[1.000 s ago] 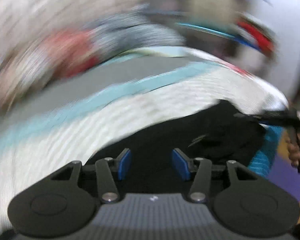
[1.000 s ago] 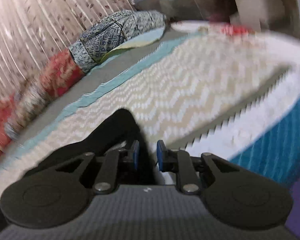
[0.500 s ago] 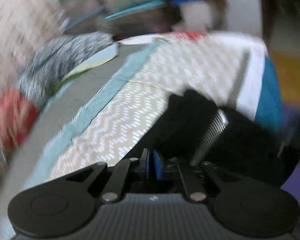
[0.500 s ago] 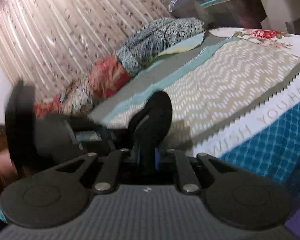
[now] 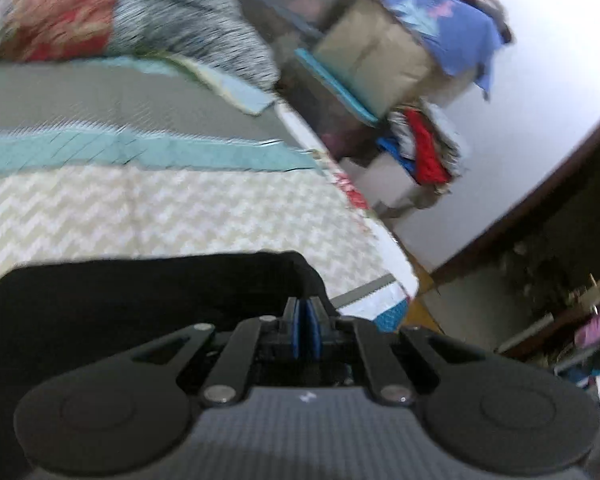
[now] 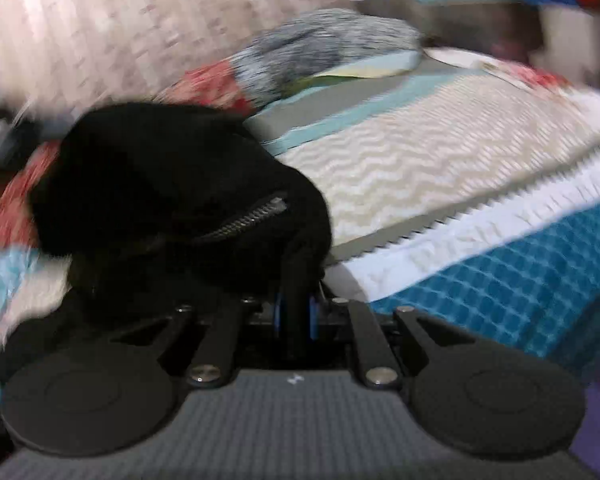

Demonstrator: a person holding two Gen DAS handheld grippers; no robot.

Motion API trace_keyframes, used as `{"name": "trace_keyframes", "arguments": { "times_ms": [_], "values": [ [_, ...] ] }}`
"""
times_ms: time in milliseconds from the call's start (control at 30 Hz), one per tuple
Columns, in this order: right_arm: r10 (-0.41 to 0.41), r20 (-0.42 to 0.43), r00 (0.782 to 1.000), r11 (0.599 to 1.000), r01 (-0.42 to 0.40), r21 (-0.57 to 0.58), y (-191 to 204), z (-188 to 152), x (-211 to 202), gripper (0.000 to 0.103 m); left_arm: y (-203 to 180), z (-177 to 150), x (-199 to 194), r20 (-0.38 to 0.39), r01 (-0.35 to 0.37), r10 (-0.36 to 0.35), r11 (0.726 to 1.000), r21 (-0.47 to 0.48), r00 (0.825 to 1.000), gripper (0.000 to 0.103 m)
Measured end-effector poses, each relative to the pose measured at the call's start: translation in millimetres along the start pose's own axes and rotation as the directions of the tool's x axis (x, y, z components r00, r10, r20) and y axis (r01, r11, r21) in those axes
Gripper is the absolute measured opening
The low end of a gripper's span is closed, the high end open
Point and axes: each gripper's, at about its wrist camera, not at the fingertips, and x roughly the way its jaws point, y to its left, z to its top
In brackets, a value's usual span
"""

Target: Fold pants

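- Left wrist view: the left hand-held gripper (image 5: pixel 305 330) had its blue pads pressed together, and the edge of the black pants (image 5: pixel 140 300) appeared to be pinched between them, though the cloth at the pads was hard to make out.
- The pants stretched away to the left of that gripper as a broad dark sheet, in front of the bed (image 5: pixel 180 216) with its cream zigzag cover.
- A grey-blue pillow (image 5: pixel 188 32) lay at the far side of the bed, beyond a teal stripe (image 5: pixel 140 150); stacked boxes and cloth (image 5: pixel 380 56) stood past the bed's far corner.
- Right wrist view: the right hand-held gripper (image 6: pixel 296 316) pinched a fold of the pants (image 6: pixel 172 200) between its blue pads.
- The rest bunched up in a dark heap to the left of and above that gripper, a metal zipper (image 6: pixel 252 218) showing on it.
- The heap stood over the near left part of the bed (image 6: pixel 420 160); the bed's blue checked side (image 6: pixel 520 272) ran to the right of the gripper.
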Motion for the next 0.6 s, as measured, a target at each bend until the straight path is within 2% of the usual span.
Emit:
{"name": "trace_keyframes", "arguments": {
  "times_ms": [133,233,300,333,367,400,433,467,500,567,600],
  "values": [
    [0.036,-0.023,0.999,0.994,-0.038,-0.102,16.6,-5.6,-7.0,0.014,39.3,-3.3,-4.8,0.011,-0.035,0.037,0.990,-0.137,0.999,0.005],
    [0.070,-0.015,0.997,0.998,-0.070,-0.001,5.4,-2.5,-8.6,0.015,60.5,-1.7,11.5,-0.020,-0.101,0.099,0.979,-0.175,0.995,0.006],
    [0.067,0.003,0.998,0.996,-0.067,0.065,-2.5,2.5,-6.3,0.015,63.0,3.6,34.3,-0.051,-0.116,0.109,0.982,-0.146,0.993,0.007],
    [0.045,0.021,0.999,0.994,-0.047,0.101,-5.8,4.1,-6.2,0.015,60.9,7.4,46.6,-0.060,-0.128,0.121,0.985,-0.118,0.991,0.011],
    [0.012,0.033,0.999,0.990,-0.017,0.141,-12.6,6.8,-3.2,0.015,58.8,10.6,57.7,-0.067,-0.158,0.152,0.983,-0.094,0.986,0.023],
    [-0.028,0.035,0.999,0.987,0.022,0.162,-16.5,6.0,1.0,0.016,57.9,12.5,68.3,-0.077,-0.201,0.195,0.976,-0.079,0.978,0.031],
    [-0.097,0.024,0.995,0.982,0.092,0.167,-20.6,6.5,6.1,0.019,58.6,13.7,75.5,-0.085,-0.233,0.226,0.969,-0.081,0.970,0.036],
    [-0.202,0.005,0.979,0.969,0.199,0.147,-22.3,6.6,11.6,0.034,60.7,13.2,79.0,-0.092,-0.239,0.231,0.967,-0.092,0.969,0.036],
    [-0.249,0.020,0.968,0.961,0.245,0.132,-22.4,6.8,10.1,0.043,63.0,10.8,78.4,-0.099,-0.227,0.217,0.968,-0.107,0.971,0.036],
    [-0.299,0.094,0.950,0.951,0.287,0.119,-15.9,9.3,-2.7,0.044,68.3,2.6,65.8,-0.089,-0.187,0.177,0.974,-0.125,0.980,0.036],
    [-0.317,0.133,0.939,0.947,0.305,0.100,-9.2,11.9,-8.5,0.045,69.5,-0.7,59.2,-0.082,-0.188,0.179,0.975,-0.120,0.980,0.036]
  ]
}}
